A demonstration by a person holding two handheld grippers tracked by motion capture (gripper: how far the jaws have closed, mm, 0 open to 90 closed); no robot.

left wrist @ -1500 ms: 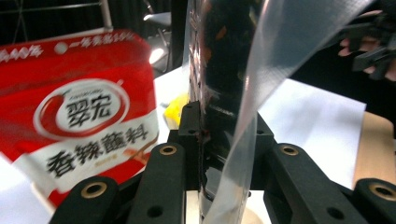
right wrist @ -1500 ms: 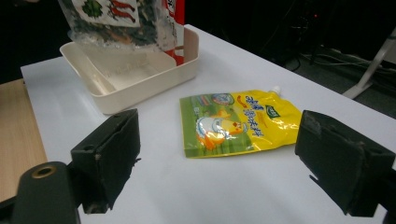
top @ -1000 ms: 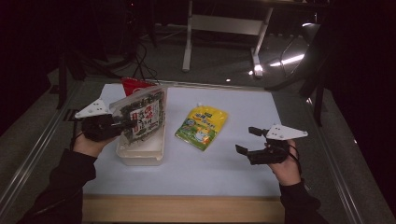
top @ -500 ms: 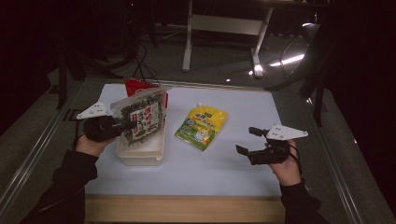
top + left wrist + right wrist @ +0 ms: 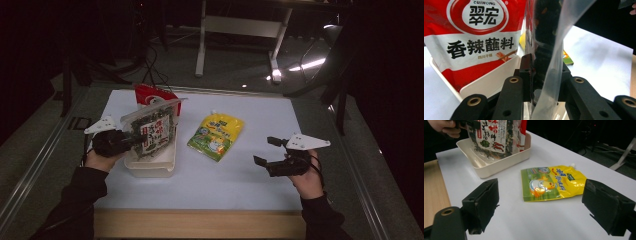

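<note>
My left gripper (image 5: 131, 142) is shut on a clear packet of dark dried food (image 5: 150, 131), held upright over a cream tray (image 5: 150, 167) at the table's left. In the left gripper view the packet's clear edge (image 5: 554, 65) is pinched between the black jaws. A red seasoning pouch (image 5: 150, 95) stands at the tray's far end (image 5: 474, 37). A yellow-green spouted pouch (image 5: 216, 134) lies flat mid-table. My right gripper (image 5: 267, 151) hovers open at the right, its jaws framing the yellow pouch (image 5: 551, 182) from a distance, nothing between them.
The white tabletop (image 5: 240, 185) has a wooden front edge (image 5: 200, 222) and metal side rails. Beyond the table stand a dark floor, cables and a white stand's legs (image 5: 240, 30). In the right gripper view the tray (image 5: 499, 162) sits far left with the packet (image 5: 491, 137) over it.
The left gripper has tilted the dark food packet more upright over the tray and drawn it slightly nearer. The right gripper has stayed in place, open.
</note>
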